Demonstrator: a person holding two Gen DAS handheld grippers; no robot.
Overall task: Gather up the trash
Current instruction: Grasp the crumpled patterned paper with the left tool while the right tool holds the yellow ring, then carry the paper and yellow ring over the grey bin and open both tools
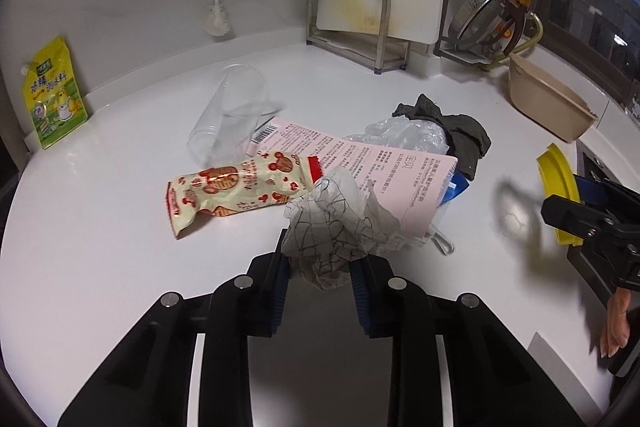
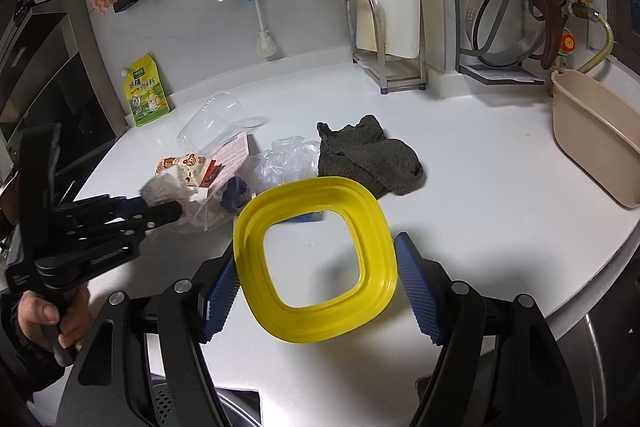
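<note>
A crumpled white paper with thin black lines (image 1: 332, 223) sits between the blue pads of my left gripper (image 1: 320, 279), which is shut on it just above the white counter (image 1: 120, 267). Behind it lie a red-and-cream snack wrapper (image 1: 240, 187), a clear plastic cup (image 1: 230, 115) on its side, a pink printed leaflet (image 1: 360, 155), a clear plastic bag (image 1: 404, 135) and a dark grey cloth (image 1: 460, 131). My right gripper (image 2: 316, 291) is closed wide on a yellow square ring (image 2: 316, 195), a pad against each side. The left gripper (image 2: 176, 213) shows at the left of the right wrist view.
A yellow-green pouch (image 1: 54, 95) leans on the back wall. A steel rack with a cutting board (image 1: 352, 27), a pot-lid rack (image 2: 508, 27) and a beige basin (image 2: 592, 143) line the back and right. A hand (image 2: 48, 319) holds the left gripper's handle.
</note>
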